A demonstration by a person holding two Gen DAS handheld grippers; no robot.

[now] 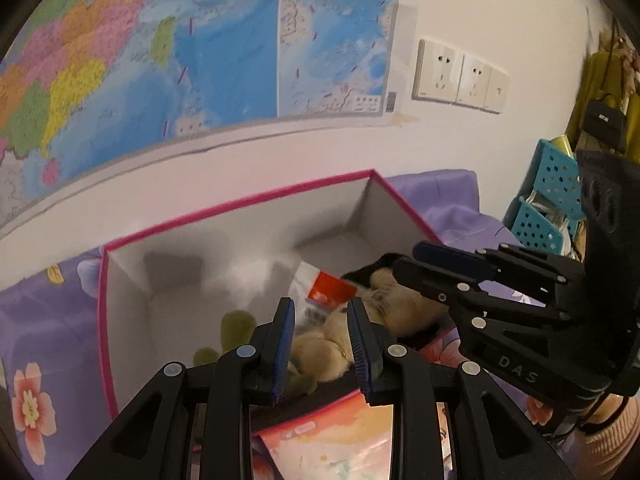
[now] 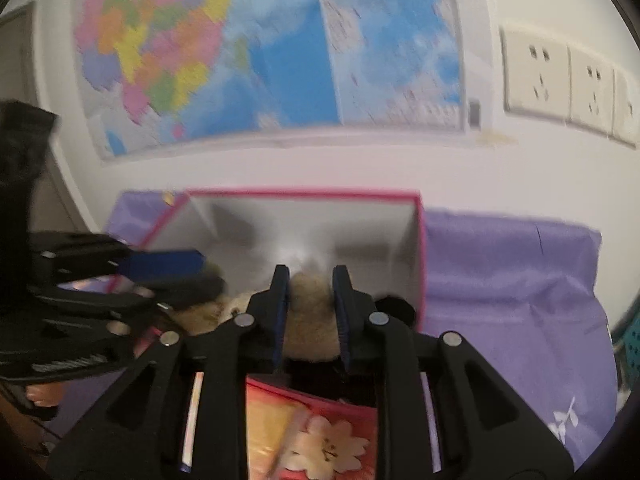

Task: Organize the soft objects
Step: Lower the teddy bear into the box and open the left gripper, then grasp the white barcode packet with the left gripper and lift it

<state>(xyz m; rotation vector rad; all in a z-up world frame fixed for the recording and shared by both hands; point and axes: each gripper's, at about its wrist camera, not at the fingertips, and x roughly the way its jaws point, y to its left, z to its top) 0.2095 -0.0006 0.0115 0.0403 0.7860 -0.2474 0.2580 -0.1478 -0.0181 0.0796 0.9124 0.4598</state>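
A tan plush toy (image 1: 320,350) with black parts lies across the near edge of a pink-rimmed white box (image 1: 240,204). My left gripper (image 1: 320,308) has its blue pads on either side of one fuzzy end of the toy. My right gripper (image 2: 310,276) is shut on the toy's other tan end (image 2: 310,320), over the box's (image 2: 304,194) near right corner. The right gripper also shows in the left wrist view (image 1: 420,260); the left gripper shows in the right wrist view (image 2: 180,268). A green plush (image 1: 236,328) and a white packet with a red label (image 1: 330,290) lie inside the box.
The box sits on purple floral fabric (image 1: 48,320) against a white wall with a map (image 1: 160,52) and sockets (image 1: 460,76). A teal perforated basket (image 1: 548,200) stands at the right. A colourful flowered lid or card (image 2: 320,432) lies just below the grippers.
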